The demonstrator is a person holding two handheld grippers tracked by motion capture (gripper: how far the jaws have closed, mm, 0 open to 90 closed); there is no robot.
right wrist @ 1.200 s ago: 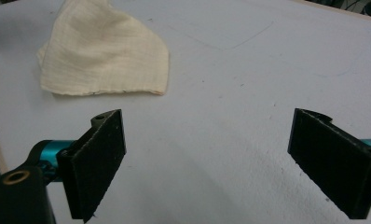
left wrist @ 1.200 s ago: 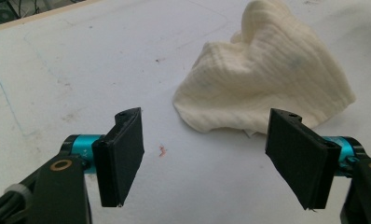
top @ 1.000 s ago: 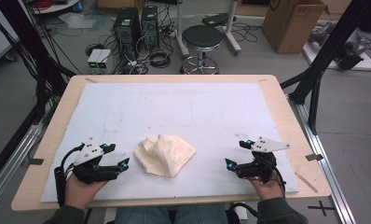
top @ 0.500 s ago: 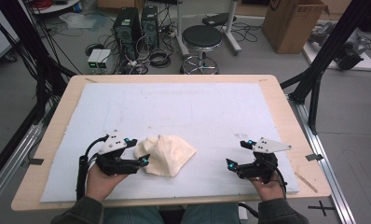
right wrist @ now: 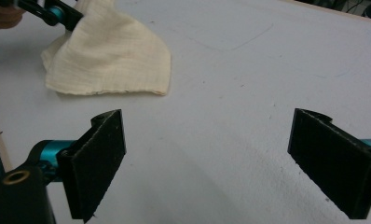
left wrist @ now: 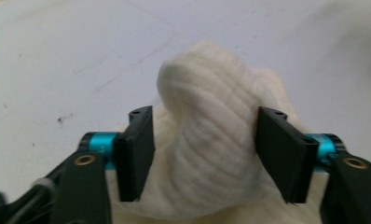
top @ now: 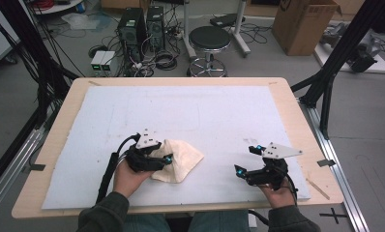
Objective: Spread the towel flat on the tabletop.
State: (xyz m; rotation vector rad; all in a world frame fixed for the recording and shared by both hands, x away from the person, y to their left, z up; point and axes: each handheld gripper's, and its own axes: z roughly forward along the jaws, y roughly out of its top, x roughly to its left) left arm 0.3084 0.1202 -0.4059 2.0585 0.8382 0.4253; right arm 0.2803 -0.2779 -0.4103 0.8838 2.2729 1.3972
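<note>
cream cloth (top: pixel 178 159) sits crumpled on the white mat (top: pixel 205 111), near edge, at about 7 o'clock from mat centre. left gripper (top: pixel 167 158) is on its 9 o'clock side, right gripper (top: pixel 247 160) well apart at the cloth's 3 o'clock, hovering over bare mat

left gripper view: jaws straddle a raised fold of the cloth (left wrist: pixel 207 140), and have just been closing. both pads look right at the fabric, but I can't tell if they're pressing yet, so I'd call it not gripped. right gripper (right wrist: pixel 207 163) jaws wide apart, nothing between them

handling, my read: thin woven cotton or similar, very light, fully limp, no stiffness to lever against. not fragile, not slippery on those rubbery pads. it'll drape and drag on the mat rather than slide as a unit

where to grab: the fold ridge the left is on is fine for lifting, but it bunches several layers. for spreading or folding, better to pinch a corner or hem, e.g. the point at the cloth's 3 o'clock, nearest the right gripper. pinch deep enough to get past the edge or a single layer slips out
</note>
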